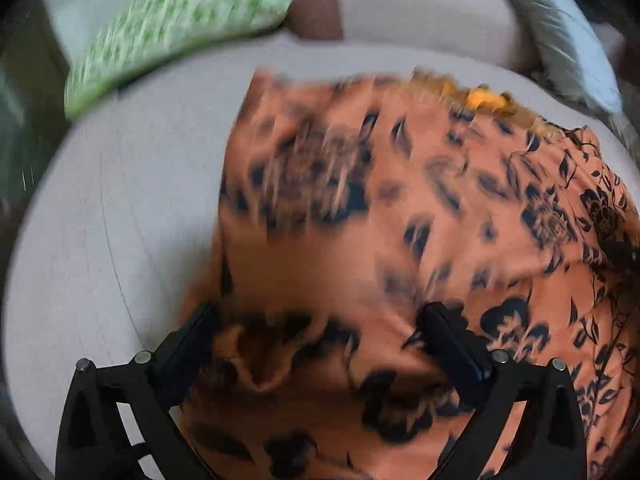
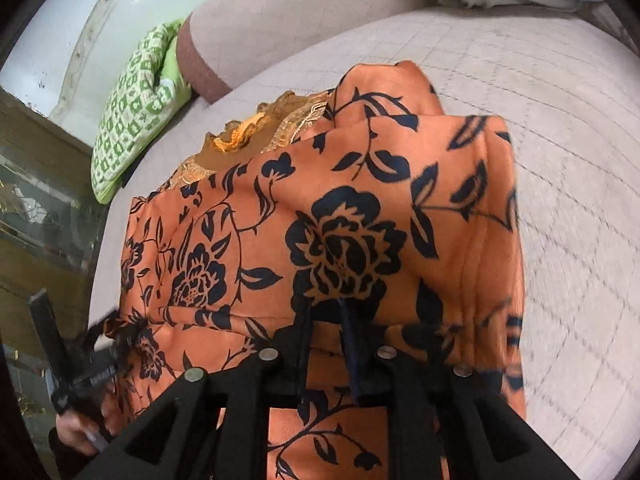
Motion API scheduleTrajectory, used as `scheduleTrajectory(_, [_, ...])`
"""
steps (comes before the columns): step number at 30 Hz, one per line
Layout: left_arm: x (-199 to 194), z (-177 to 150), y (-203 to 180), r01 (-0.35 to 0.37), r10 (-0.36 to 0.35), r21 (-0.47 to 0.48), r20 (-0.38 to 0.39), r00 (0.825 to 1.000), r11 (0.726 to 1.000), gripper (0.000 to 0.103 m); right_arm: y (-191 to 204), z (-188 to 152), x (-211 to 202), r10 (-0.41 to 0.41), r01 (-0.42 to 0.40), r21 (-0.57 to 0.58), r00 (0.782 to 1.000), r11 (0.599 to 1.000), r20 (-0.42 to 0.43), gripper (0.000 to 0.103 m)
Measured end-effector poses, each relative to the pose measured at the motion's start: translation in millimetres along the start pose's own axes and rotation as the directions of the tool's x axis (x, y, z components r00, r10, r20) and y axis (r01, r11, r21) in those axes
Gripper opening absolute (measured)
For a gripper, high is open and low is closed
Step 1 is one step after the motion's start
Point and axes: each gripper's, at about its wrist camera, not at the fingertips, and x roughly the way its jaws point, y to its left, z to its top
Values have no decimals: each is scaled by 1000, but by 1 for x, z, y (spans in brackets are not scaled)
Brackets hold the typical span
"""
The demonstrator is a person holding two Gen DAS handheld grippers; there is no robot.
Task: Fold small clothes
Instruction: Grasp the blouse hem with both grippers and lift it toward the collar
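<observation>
Garment [image 2: 328, 216]: orange floral cloth lies on the beige cushion [image 2: 540, 120].
Left gripper [image 1: 320, 328]: jaws wide apart over the near hem, gripping nothing.
Right gripper [image 2: 326, 320]: jaws nearly together, seemingly pinching a fold; release only once the layer lies flat.

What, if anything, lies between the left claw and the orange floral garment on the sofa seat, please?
Nothing visible does: the left claw stands wide open directly over the orange floral garment, with the cloth already between its fingers.
</observation>
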Motion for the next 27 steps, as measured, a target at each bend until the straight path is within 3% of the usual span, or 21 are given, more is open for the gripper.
scheduleTrajectory(1, [-5, -6, 12, 55, -55, -75, 8, 998, 996, 102, 3, -4, -3, -15, 15, -20, 1000, 1000, 10, 19])
scheduleTrajectory(3, [-17, -13, 15, 69, -69, -79, 11, 998, 994, 102, 12, -16, -14, -55, 55, -72, 998, 996, 2, 19])
scheduleTrajectory(5, [-30, -32, 12, 30, -30, -35, 17, 999, 999, 102, 13, -30, -24, -41, 39, -84, 999, 996, -20, 18])
scheduleTrajectory(7, [-29, -58, 8, -10, 11, 17, -26, 1000, 1000, 102, 4, -51, -32, -13, 9, -67, 998, 998, -63, 19])
scheduleTrajectory(8, [-37, -71, 8, -20, 19, 37, 9, 1000, 999, 102, -3, -62, -35, -12, 8, -57, 997, 998, -82, 19])
scheduleTrajectory(13, [-62, -112, 19, -13, 13, 7, -21, 1000, 1000, 102, -24, -113, -69, 39, -40, -22, 998, 999, -49, 19])
scheduleTrajectory(21, [-93, -168, 25, -30, 31, 5, -56, 998, 1000, 102, -14, -186, -101, -65, 56, -189, 997, 980, -44, 19])
scheduleTrajectory(24, [-104, -180, 40, -54, 51, -38, -84, 995, 998, 102, -24, -199, -117, -18, 8, -144, 998, 990, -68, 20])
scheduleTrajectory(27, [-127, -184, 71, -69, 61, -128, -66, 996, 989, 102, -43, -217, -131, 23, -32, -69, 993, 997, -119, 21])
